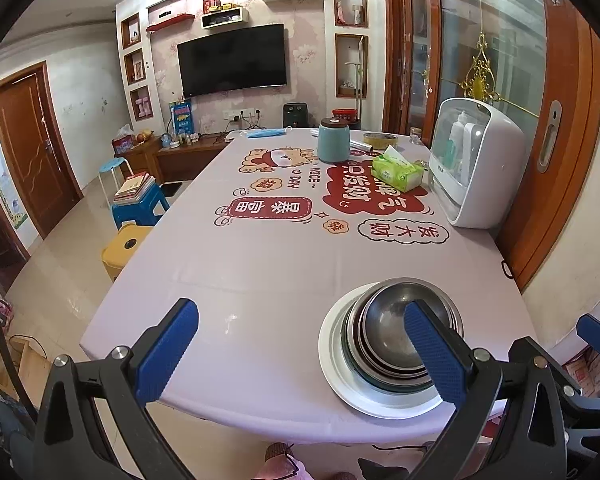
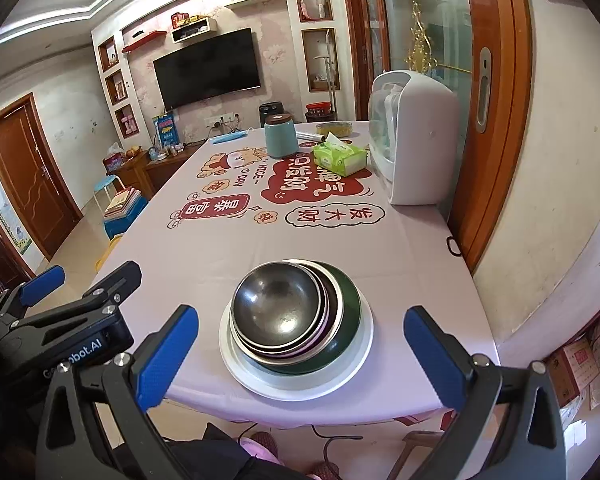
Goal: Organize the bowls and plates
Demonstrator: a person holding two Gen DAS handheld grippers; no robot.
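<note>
The table (image 2: 300,240), under a printed pink cloth, carries the whole job at its near edge: 1 white plate (image 2: 352,368) with a nested stack on it. A dark green bowl (image 2: 346,320) sits lowest, several steel bowls (image 2: 276,312) rest inside it, leaning a little off centre. Well apart, at the far end, stand a white dish cabinet (image 2: 416,140), a teal canister (image 2: 281,136) and a green tissue pack (image 2: 340,156).

The right gripper (image 2: 300,356) hangs spread wide and empty, straddling the stack. The left gripper (image 1: 300,352) is likewise spread and empty, its right finger over the bowls.

The stacking looks about done. To finish well, nudge the steel bowls concentric and avoid pushing the plate toward the edge.
</note>
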